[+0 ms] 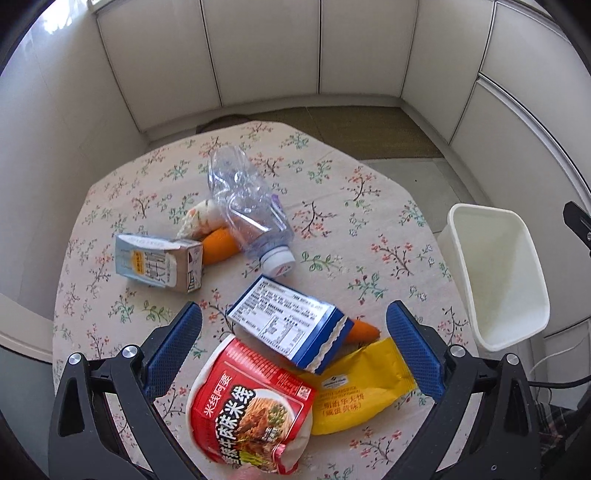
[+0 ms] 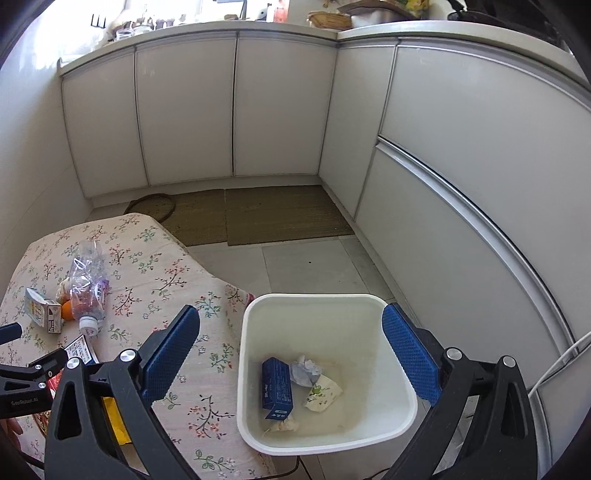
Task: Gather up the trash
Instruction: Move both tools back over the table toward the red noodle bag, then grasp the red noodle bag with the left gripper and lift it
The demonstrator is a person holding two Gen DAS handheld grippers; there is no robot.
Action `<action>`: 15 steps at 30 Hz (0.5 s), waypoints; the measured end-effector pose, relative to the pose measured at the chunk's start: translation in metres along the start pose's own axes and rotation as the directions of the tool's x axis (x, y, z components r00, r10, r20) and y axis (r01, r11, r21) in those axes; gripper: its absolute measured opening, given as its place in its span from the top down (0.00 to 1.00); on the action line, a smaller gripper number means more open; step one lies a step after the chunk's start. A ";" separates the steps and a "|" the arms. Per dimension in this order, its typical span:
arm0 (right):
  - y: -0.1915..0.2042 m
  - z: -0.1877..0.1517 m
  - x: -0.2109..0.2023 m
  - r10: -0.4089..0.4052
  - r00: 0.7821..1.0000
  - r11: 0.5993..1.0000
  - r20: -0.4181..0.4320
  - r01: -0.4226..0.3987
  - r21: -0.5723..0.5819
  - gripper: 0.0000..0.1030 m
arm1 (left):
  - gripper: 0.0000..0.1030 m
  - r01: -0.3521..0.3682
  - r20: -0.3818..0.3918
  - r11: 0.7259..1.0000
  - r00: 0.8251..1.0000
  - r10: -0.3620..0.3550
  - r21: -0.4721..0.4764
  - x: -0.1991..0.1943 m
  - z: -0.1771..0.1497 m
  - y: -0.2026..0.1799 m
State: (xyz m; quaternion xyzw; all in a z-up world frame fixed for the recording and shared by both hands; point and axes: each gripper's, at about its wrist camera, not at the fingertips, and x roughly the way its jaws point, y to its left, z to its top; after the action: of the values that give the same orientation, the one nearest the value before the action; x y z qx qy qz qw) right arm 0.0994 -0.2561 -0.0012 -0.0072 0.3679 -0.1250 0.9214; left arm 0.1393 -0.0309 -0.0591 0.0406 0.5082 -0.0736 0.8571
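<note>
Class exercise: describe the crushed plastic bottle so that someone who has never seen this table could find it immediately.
Start at the floral tablecloth. Toward its far side lies the crushed bottle, its white cap pointing at the blue-and-white box. It is the only see-through item, partly covering an orange carrot-like piece.

White cabinet doors [image 2: 184,110] are seen ahead of the tongs, under a cluttered countertop [image 2: 221,27]. Woven mats [image 2: 258,218] lie on grey floor tiles [image 2: 314,266]. Daylight is noted upper left.

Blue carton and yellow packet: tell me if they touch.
Touching. The left wrist view shows the blue carton lying with its torn end overlapping the yellow packet.
</note>
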 end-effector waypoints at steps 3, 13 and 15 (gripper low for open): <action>0.012 0.001 0.005 0.026 0.999 1.000 -0.024 -0.026 -0.001 0.07 | 0.07 0.039 -0.066 0.999 0.997 -0.040 -0.016 0.004 -0.008 0.019; 0.051 -0.001 0.014 0.096 0.993 0.994 -0.072 -0.099 -0.034 0.07 | 0.07 0.106 -0.203 0.994 0.973 -0.105 -0.005 0.013 -0.042 0.056; 0.059 -0.001 0.015 0.106 0.991 0.993 -0.080 -0.110 -0.043 0.07 | 0.07 0.083 -0.218 0.997 0.973 -0.080 0.003 0.016 -0.050 0.060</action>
State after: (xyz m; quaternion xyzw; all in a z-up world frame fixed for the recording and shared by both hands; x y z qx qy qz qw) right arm 0.1222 -0.2026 -0.0186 -0.0044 0.4062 -0.0664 0.9114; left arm 0.1140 0.0340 -0.0971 0.0327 0.5996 -0.1068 0.7925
